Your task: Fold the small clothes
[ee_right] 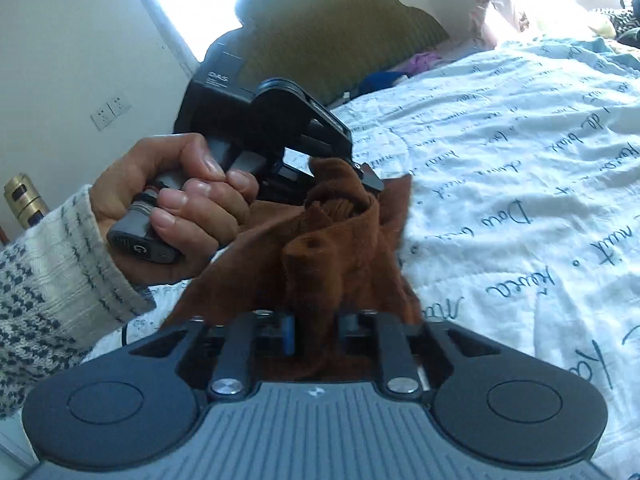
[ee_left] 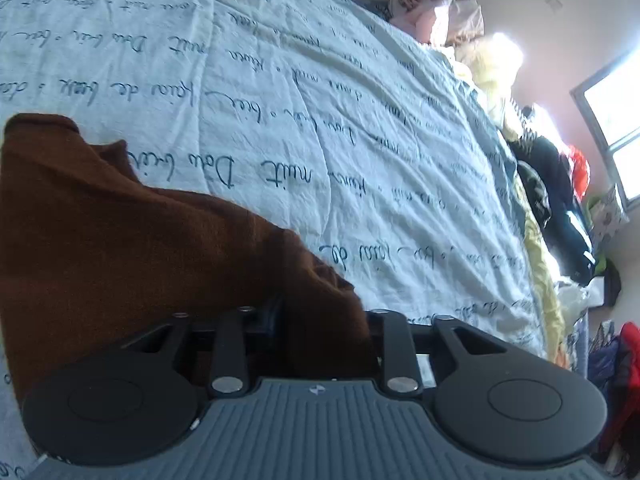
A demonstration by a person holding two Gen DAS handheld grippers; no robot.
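A brown knit garment (ee_left: 120, 232) hangs over the white bedspread with black handwriting (ee_left: 320, 100). My left gripper (ee_left: 320, 320) is shut on one edge of it; the cloth covers the fingertips and drapes away to the left. In the right wrist view my right gripper (ee_right: 316, 324) is shut on another bunched part of the same brown garment (ee_right: 340, 232), which stretches up to the left gripper (ee_right: 360, 176), held by a hand in a knit sleeve just ahead. Both grippers hold the cloth lifted off the bed.
Heaps of clothes (ee_left: 552, 200) lie along the bed's far edge below a bright window (ee_left: 616, 112). A pink bundle (ee_left: 440, 16) sits at the bed's corner. A dark headboard (ee_right: 340, 32) and wall sockets (ee_right: 110, 112) stand behind the left hand.
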